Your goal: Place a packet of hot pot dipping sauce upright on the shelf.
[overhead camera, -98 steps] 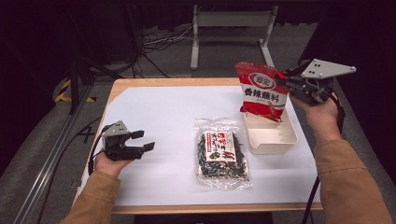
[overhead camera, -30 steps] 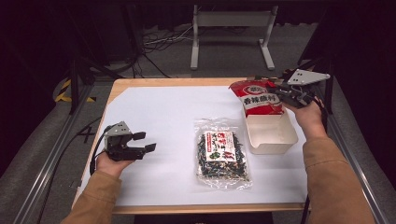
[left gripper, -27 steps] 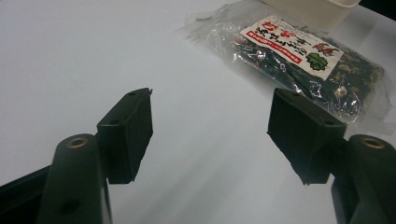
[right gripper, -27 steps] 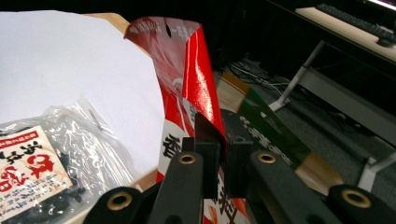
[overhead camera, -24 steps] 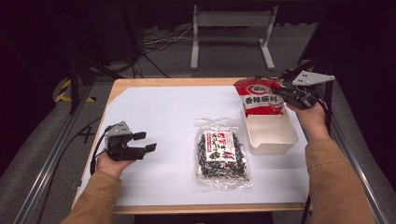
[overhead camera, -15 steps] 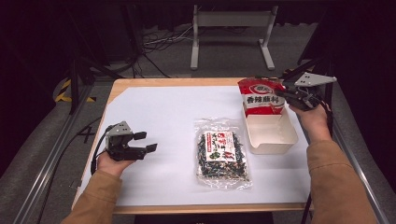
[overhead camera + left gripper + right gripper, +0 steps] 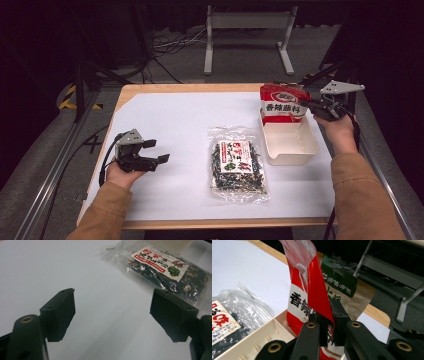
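A red seasoning packet stands upright at the far end of the cream tray. My right gripper is shut on its right edge. In the right gripper view the jaws pinch the red film over the tray. A brown and green panel shows behind it; I cannot tell if it is the same packet. My left gripper rests on the white sheet at the near left. Its jaws have just been opening, with nothing between them.
A clear bag of dark dried greens lies flat mid-table, just left of the tray, and shows ahead of the left gripper. A white sheet covers the wooden table. A metal stand is beyond the far edge.
My right gripper has brought the red packet down and left from above the tray until it stands in the tray's far end. The left hand stayed put, its jaws slightly wider.
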A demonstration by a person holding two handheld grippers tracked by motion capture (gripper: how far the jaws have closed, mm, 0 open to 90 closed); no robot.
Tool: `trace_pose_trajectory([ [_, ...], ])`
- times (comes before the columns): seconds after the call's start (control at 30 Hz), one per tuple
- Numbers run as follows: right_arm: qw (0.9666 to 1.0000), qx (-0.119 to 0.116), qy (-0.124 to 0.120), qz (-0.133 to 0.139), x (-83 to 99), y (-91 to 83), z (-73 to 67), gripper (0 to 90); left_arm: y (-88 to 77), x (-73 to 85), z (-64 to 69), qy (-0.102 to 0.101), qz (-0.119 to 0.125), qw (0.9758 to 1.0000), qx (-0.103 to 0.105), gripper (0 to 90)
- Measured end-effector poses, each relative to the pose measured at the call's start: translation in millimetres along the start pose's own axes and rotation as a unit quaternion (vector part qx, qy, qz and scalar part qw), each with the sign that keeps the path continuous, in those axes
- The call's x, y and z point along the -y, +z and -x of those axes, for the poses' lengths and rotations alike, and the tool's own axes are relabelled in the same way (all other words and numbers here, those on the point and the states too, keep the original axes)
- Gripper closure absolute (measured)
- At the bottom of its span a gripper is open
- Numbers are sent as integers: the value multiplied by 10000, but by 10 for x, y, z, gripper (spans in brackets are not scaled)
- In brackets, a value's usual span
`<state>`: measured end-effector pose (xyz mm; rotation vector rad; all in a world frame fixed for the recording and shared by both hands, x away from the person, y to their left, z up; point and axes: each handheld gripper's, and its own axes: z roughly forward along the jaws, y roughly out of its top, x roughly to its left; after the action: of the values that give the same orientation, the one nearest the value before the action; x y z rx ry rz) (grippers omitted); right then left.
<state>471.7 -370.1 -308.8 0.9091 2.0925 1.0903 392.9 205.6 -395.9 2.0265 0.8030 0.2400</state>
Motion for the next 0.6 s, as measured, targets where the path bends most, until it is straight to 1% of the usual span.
trace_pose_trajectory([
  [0.1, 10000, 35, -23, 12, -10, -19, -23, 772, 22, -16, 9, -42, -36, 10000, 58, 164],
  [0.17, 10000, 28, 41, 72, -16, -36, -34, 710, 30, -23, 10, -73, -29, 9999, 102, 145],
  [0.23, 9998, 7, 173, 101, -18, -52, -42, 643, 34, -32, 10, -79, -35, 9999, 137, 132],
  [0.27, 9997, 30, 210, 117, -18, -62, -46, 607, 34, -37, 12, -125, -44, 9998, 169, 126],
  [0.3, 9996, 49, 258, 134, -19, -75, -51, 591, 34, -37, 12, -125, -44, 9998, 169, 122],
  [0.33, 9994, 28, 320, 134, -20, -96, -59, 580, 44, -50, 7, -139, -42, 9996, 224, 116],
  [0.4, 9994, 29, 298, 159, -24, -131, -75, 548, 47, -57, 5, -112, -55, 9996, 234, 105],
  [0.47, 9995, 56, 254, 165, -29, -168, -90, 514, 66, -72, 17, -145, -52, 9995, 278, 96],
  [0.5, 9995, 77, 239, 172, -32, -191, -97, 500, 71, -82, 17, -89, -62, 9996, 270, 92],
  [0.6, 9994, 99, 265, 219, -36, -242, -108, 466, 83, -96, 26, -74, -66, 9995, 300, 86],
])
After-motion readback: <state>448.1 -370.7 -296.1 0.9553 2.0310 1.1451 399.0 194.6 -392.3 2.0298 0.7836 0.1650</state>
